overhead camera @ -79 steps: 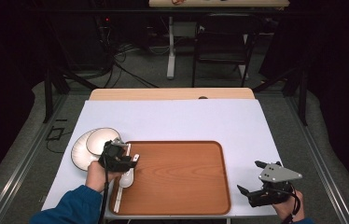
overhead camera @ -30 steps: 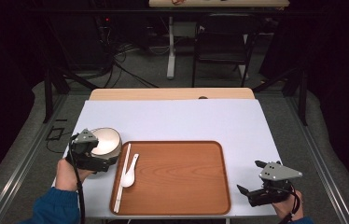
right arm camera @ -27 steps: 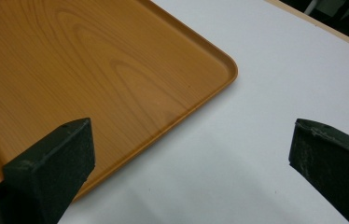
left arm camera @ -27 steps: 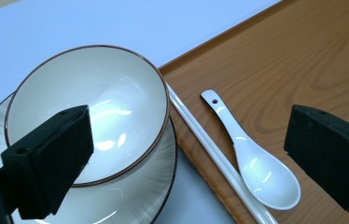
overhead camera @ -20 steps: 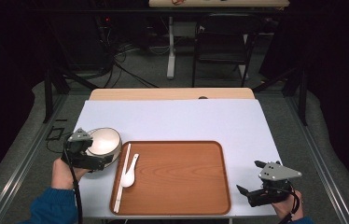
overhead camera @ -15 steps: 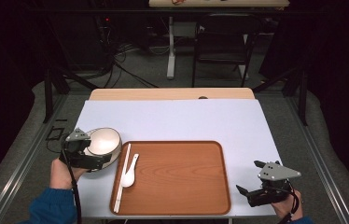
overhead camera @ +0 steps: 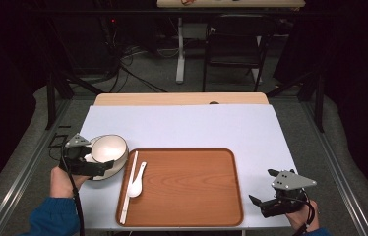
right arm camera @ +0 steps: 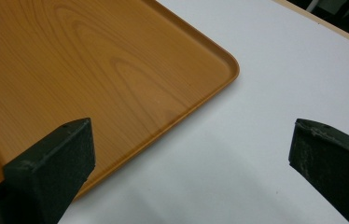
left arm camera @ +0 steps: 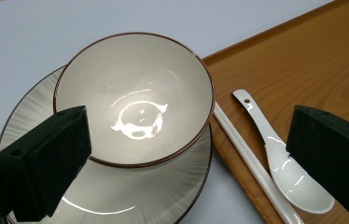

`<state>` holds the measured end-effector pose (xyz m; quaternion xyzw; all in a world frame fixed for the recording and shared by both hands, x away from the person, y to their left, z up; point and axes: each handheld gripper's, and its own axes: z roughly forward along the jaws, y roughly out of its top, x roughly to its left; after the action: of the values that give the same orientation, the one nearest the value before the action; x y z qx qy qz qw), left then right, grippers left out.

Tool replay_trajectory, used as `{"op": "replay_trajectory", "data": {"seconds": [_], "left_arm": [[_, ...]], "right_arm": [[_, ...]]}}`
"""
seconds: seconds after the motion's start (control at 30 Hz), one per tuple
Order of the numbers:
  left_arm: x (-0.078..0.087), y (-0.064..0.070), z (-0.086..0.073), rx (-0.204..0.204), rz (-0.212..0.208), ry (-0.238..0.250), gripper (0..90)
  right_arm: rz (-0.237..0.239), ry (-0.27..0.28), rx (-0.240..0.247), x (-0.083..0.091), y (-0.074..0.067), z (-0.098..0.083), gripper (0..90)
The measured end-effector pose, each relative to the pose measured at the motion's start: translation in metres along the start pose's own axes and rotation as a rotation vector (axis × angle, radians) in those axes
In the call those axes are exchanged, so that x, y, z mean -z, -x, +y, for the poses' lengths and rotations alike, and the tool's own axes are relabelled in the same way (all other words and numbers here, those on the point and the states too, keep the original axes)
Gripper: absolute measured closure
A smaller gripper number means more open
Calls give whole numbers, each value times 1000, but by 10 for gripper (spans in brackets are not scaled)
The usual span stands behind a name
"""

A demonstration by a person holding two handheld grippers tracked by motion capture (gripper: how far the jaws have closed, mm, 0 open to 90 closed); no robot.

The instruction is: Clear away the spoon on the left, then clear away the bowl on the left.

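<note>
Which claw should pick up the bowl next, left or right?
Left. The left claw is open right at the bowl, which sits on the plate beside the tray. The right claw is open too, but sits off the tray's far right corner, a whole tray away.

Plate (overhead camera: 93,173) mostly hidden under bowl (overhead camera: 108,150) and left claw (overhead camera: 104,167); chopsticks (left arm camera: 252,167) cut off at bottom edge.

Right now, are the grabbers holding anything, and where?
Nothing is held. The left gripper is open, its fingers either side of the cream brown-rimmed bowl without closing on it. The right gripper is open over the white table.
</note>
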<state>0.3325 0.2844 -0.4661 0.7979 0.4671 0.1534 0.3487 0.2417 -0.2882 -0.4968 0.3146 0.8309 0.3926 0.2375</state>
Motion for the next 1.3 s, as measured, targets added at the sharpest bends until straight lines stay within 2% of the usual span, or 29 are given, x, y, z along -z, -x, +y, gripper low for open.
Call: {"op": "replay_trajectory", "data": {"seconds": [0.33, 0.5, 0.8, 0.9, 0.97, 1.03, 1.23, 1.3], "left_arm": [[-5, -16, -5, 57, 29, -9, 0], [-11, -27, -9, 97, 20, -25, 4], [-24, -42, -5, 174, 12, -1, 49], [-29, -46, -4, 205, 21, 9, 156], [-32, -48, -4, 218, 30, 0, 183], [-34, -50, -5, 236, 22, -3, 255], [-40, -55, -6, 273, 72, -23, 456], [-42, -55, -6, 285, 79, -30, 489]], "right_arm": [[-3, 2, 9, 1, -1, 1, 0], [-1, 0, 5, 0, -1, 1, 0], [2, 6, -9, -1, -1, 1, 0], [2, 8, -15, -1, -1, 1, 0], [4, 7, -16, -1, -1, 1, 0], [4, 7, -17, -1, -1, 1, 0], [5, 7, -19, -1, -1, 1, 0], [5, 4, -17, -1, -1, 1, 0]]}}
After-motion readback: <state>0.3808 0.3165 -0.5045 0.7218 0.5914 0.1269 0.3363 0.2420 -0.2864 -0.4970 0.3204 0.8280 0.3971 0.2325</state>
